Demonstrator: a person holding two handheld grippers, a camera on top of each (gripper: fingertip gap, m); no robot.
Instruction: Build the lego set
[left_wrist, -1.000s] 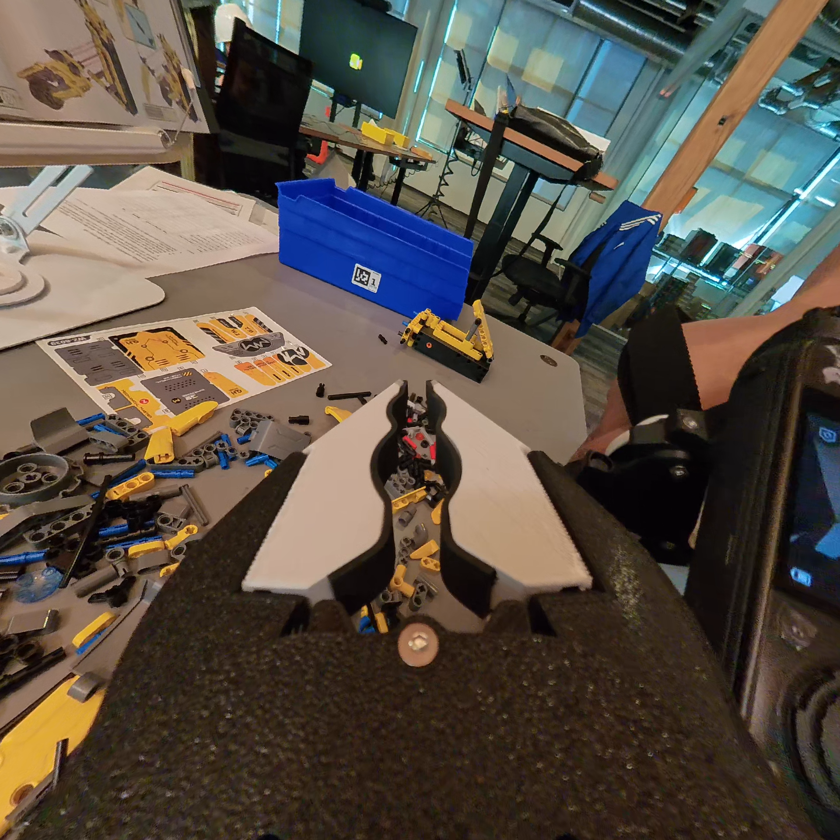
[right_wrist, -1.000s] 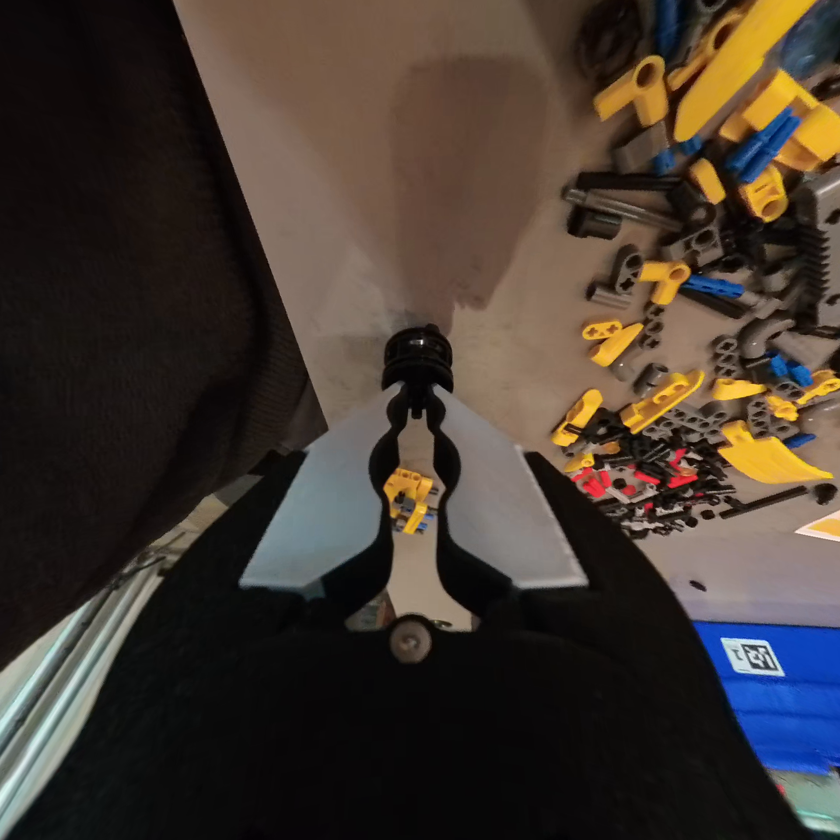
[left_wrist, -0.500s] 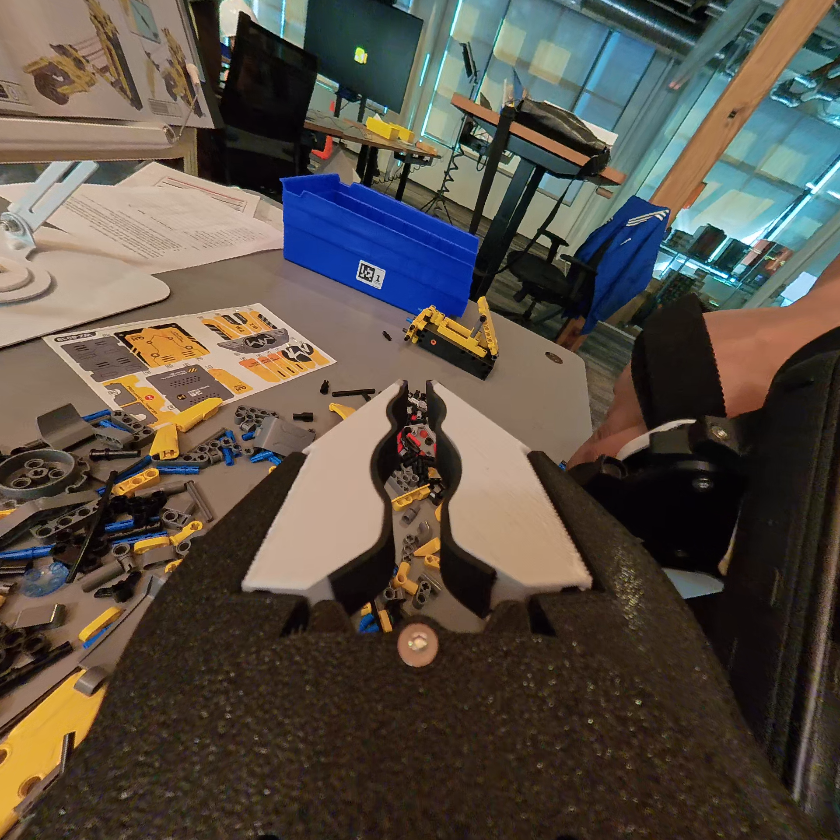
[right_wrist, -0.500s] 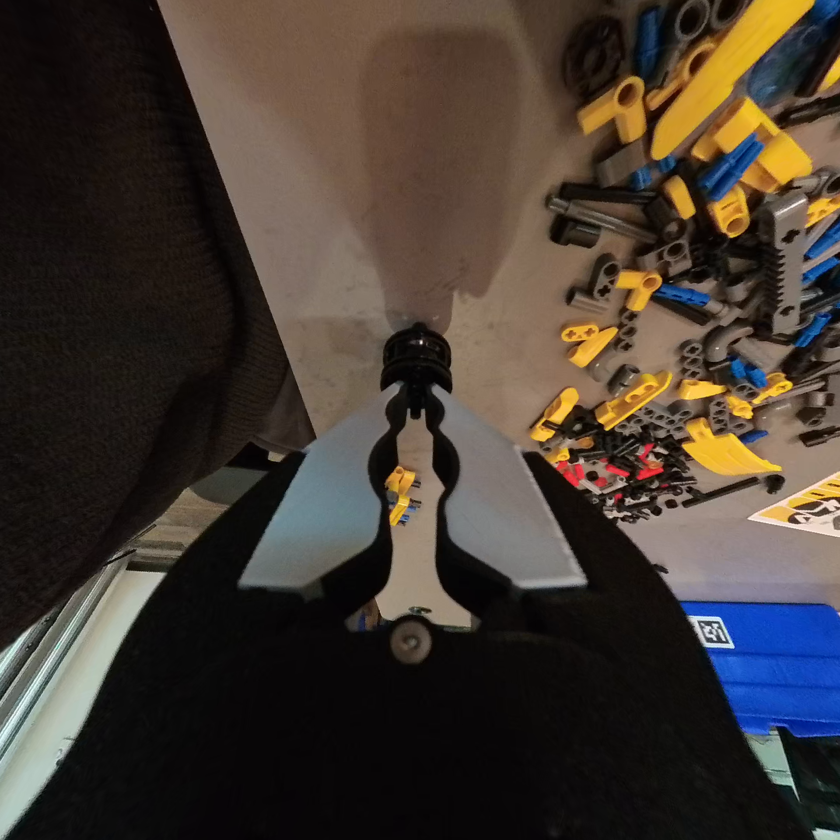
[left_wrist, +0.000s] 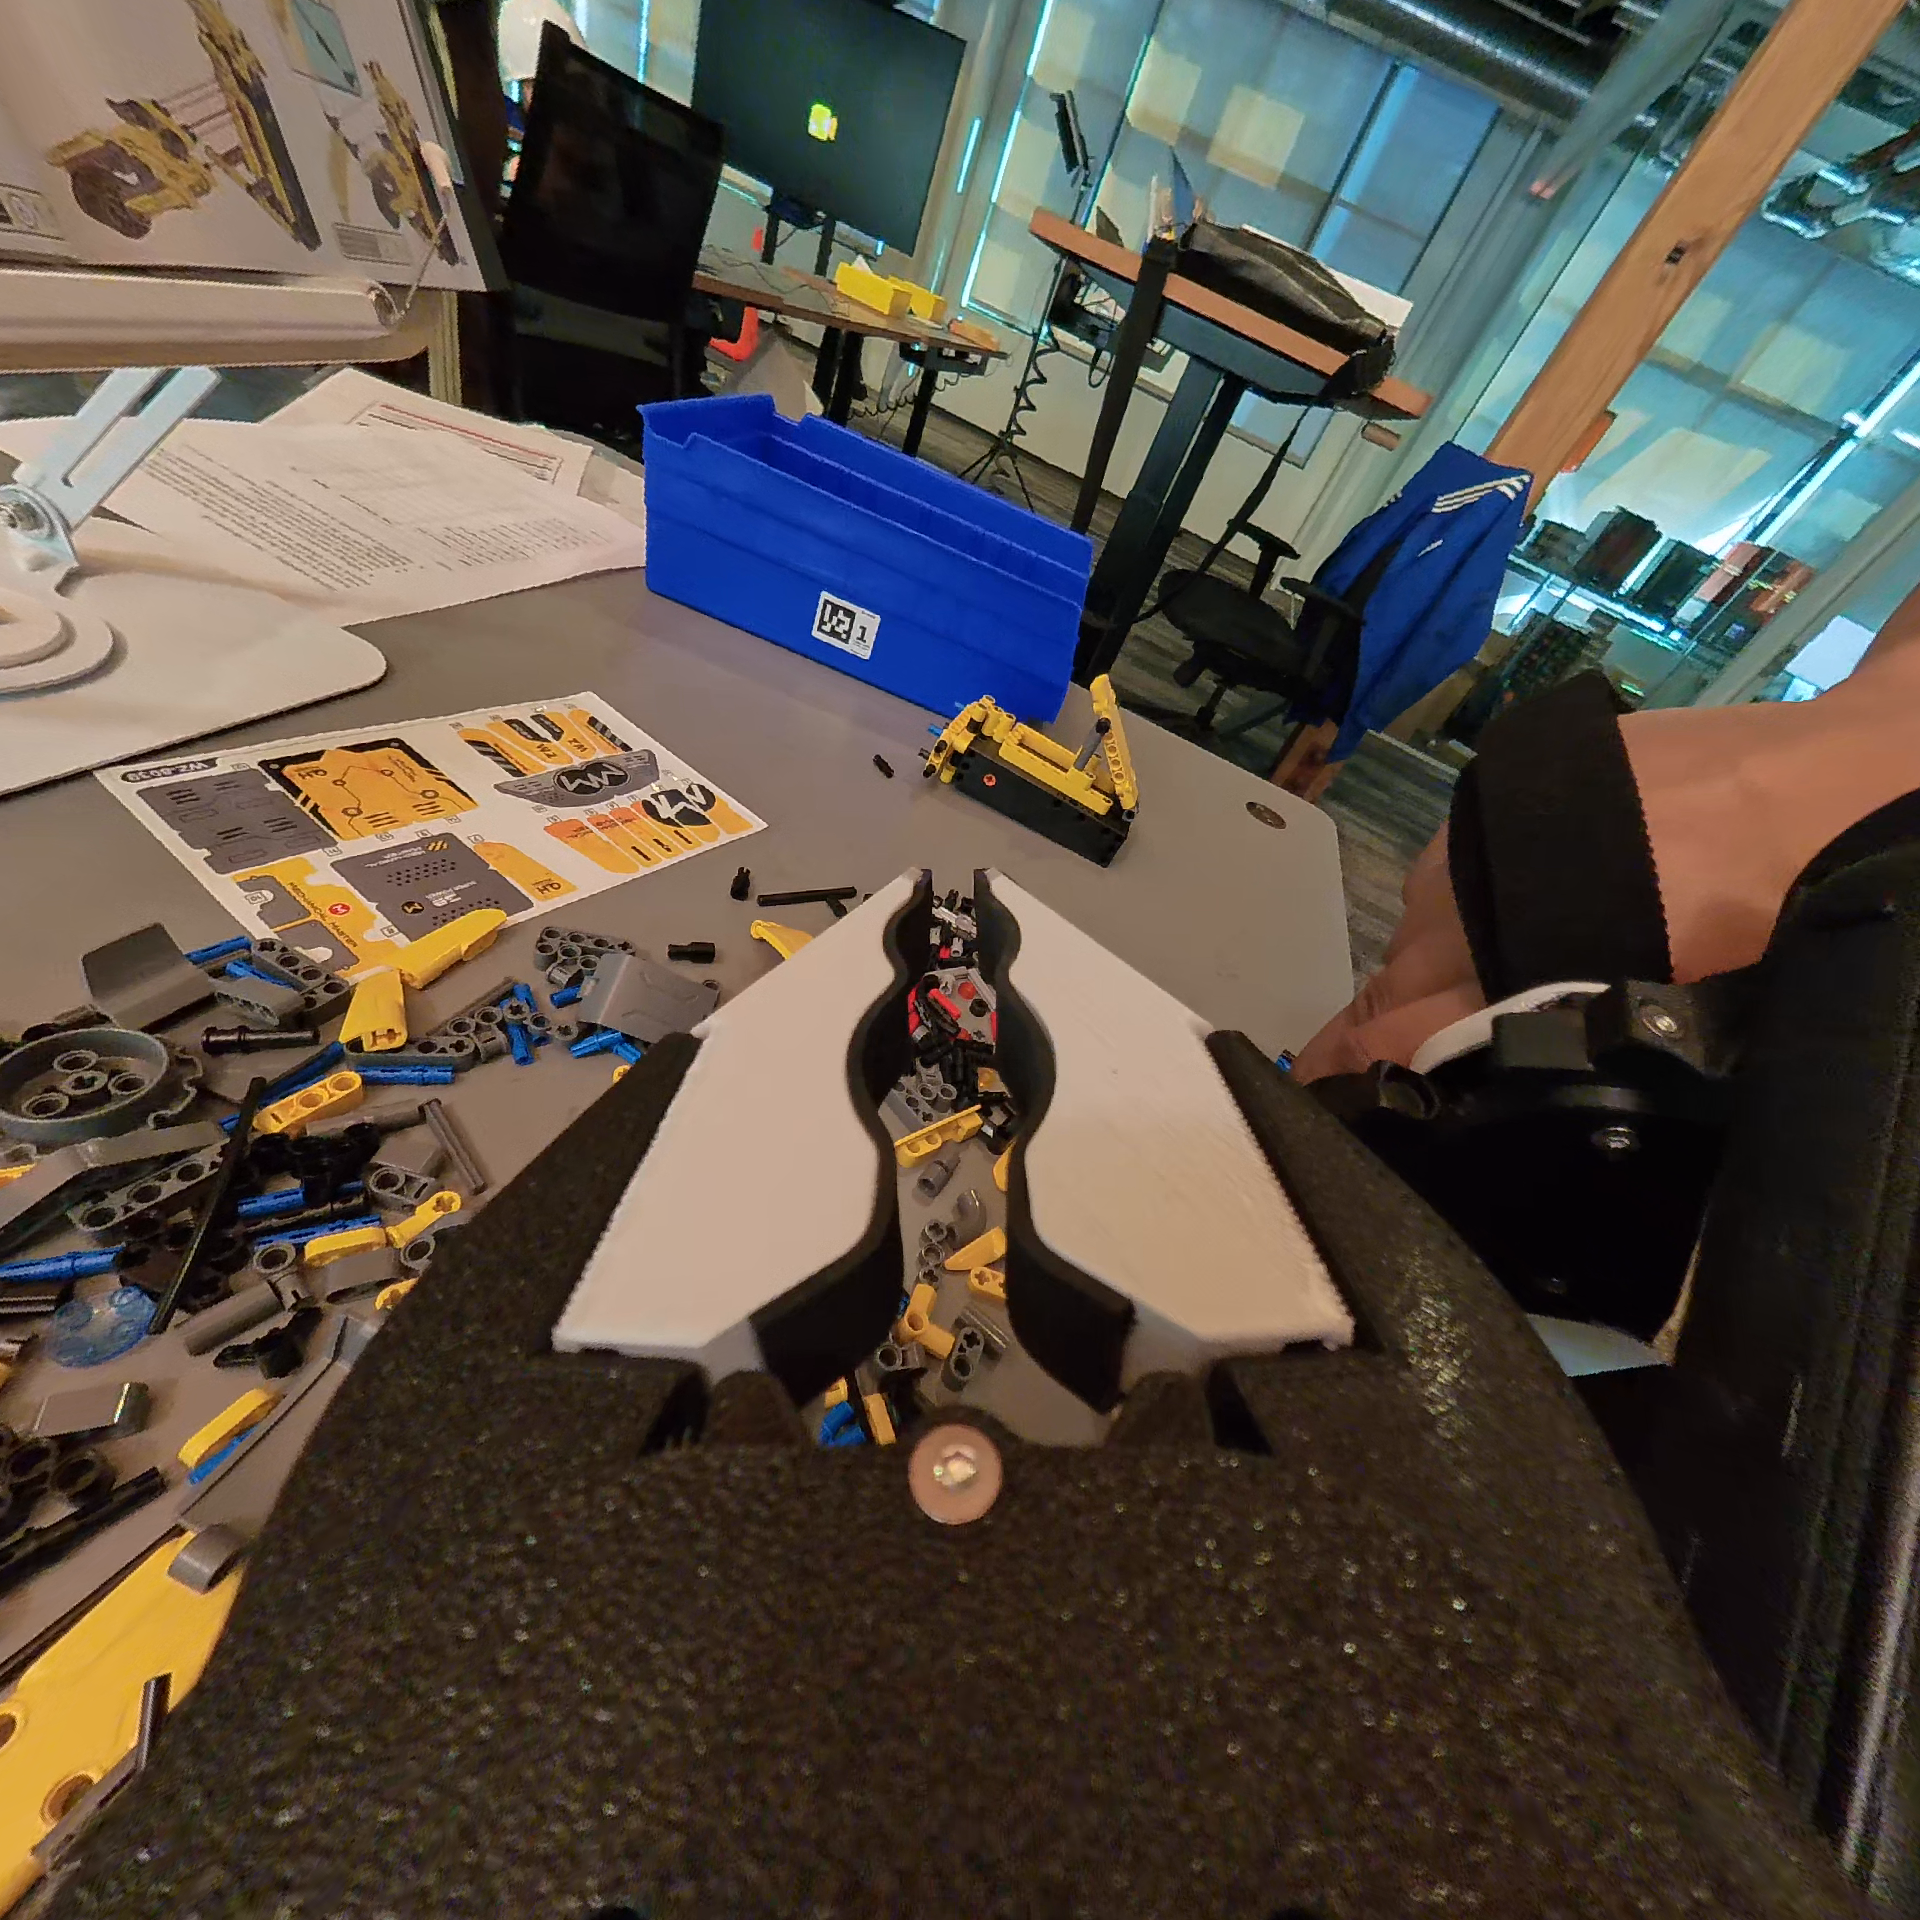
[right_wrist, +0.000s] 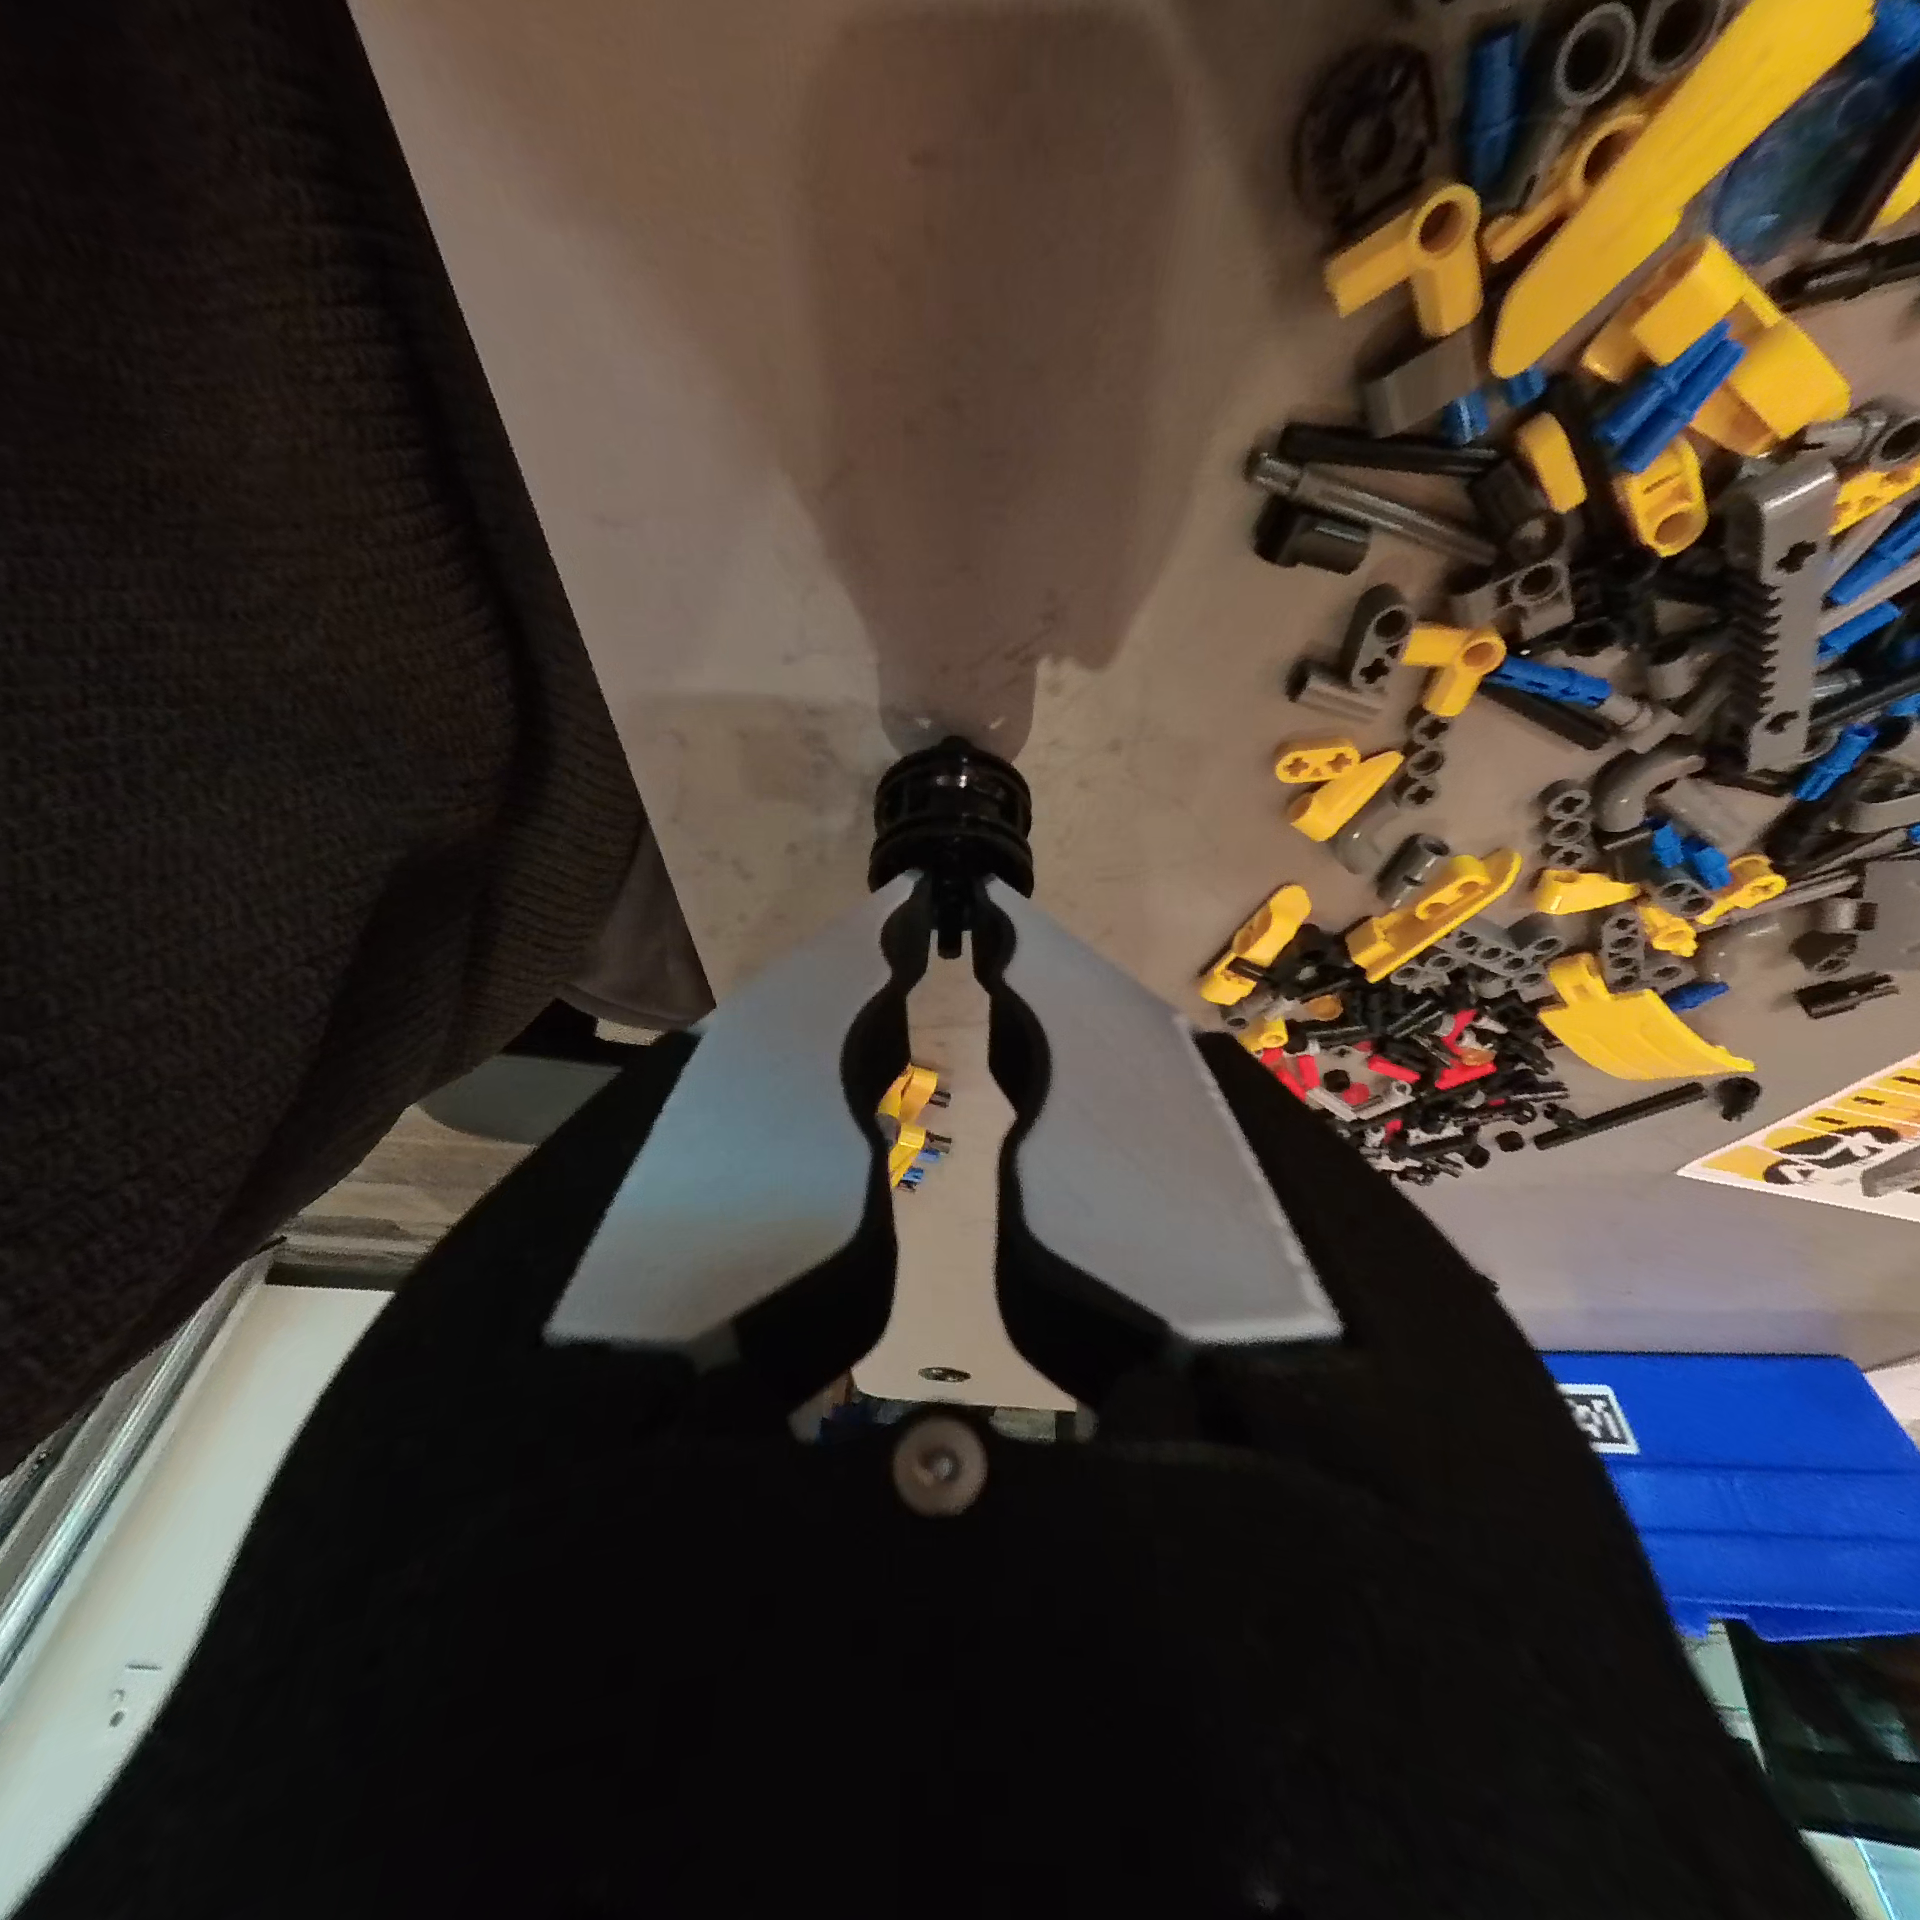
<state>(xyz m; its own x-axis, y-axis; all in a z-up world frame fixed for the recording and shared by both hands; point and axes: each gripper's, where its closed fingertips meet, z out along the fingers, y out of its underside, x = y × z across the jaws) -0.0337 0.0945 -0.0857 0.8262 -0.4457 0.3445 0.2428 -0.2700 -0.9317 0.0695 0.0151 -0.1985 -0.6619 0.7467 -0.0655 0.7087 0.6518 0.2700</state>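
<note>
My right gripper (right_wrist: 951, 914) is shut on the pin of a small black round wheel piece (right_wrist: 951, 821) and holds it just off the grey table (right_wrist: 935, 312). My left gripper (left_wrist: 948, 888) is empty, with its jaws nearly together. It hovers over a pile of loose yellow, blue, grey and black building parts (left_wrist: 312, 1122), which also shows in the right wrist view (right_wrist: 1558, 831). A small yellow and black built assembly (left_wrist: 1034, 774) stands beyond the left fingertips. In the left wrist view a person's hand (left_wrist: 1392, 997) holds the other gripper's black body at the right.
A blue bin (left_wrist: 862, 561) stands at the table's far side and also shows in the right wrist view (right_wrist: 1745, 1475). A sticker sheet (left_wrist: 416, 821) lies left of centre. Papers and a white stand (left_wrist: 62, 582) are at the far left. A dark knitted garment (right_wrist: 260, 520) fills the right view's left side. Left tips to right tips: about 15 cm.
My right gripper has turned a little with the black wheel piece still in it, so the parts pile has slid in its view. My left gripper has barely moved.
</note>
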